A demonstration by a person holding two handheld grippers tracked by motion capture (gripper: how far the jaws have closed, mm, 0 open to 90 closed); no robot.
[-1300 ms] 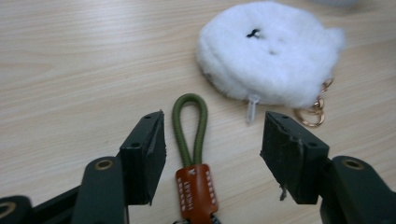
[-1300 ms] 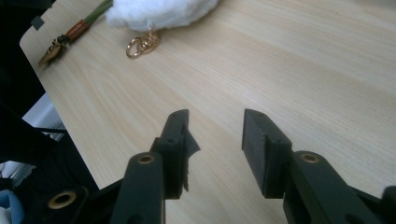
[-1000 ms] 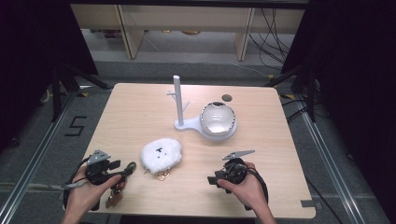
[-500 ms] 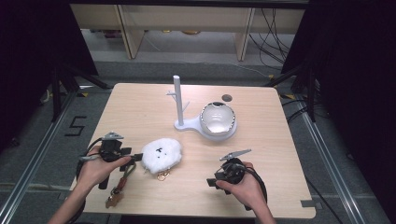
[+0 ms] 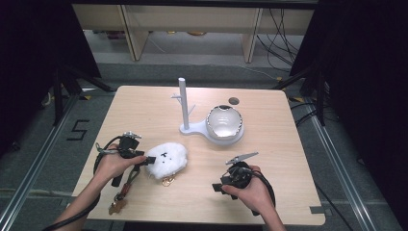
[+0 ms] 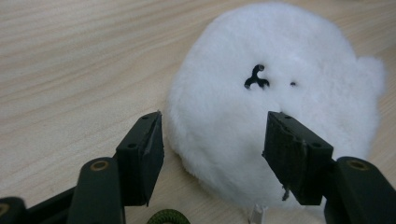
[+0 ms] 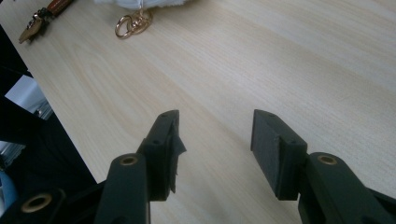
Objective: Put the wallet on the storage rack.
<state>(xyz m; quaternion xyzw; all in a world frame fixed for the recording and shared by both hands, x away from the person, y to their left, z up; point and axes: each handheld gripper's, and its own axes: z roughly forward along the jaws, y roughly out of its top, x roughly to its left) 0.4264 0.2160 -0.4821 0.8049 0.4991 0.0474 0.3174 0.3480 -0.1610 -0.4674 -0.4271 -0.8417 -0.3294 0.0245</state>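
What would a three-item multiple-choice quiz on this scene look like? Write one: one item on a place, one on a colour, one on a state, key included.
1. Where does the bowl stand?
A. on the white stand's base, right of its post
B. at the table's left edge
C. beside the right claw

2. What colour is the fluffy plush?
A. brown
B. white
C. grey

3. How is the left claw set?
A. shut beside the plush
B. shut on the plush
C. open, a jaw on each side of the plush's near edge

Key: 1 A, the high view shows it on the stand; 2 B, its fur is white in both views; 3 C, a wide gap between the jaws, plush between them.
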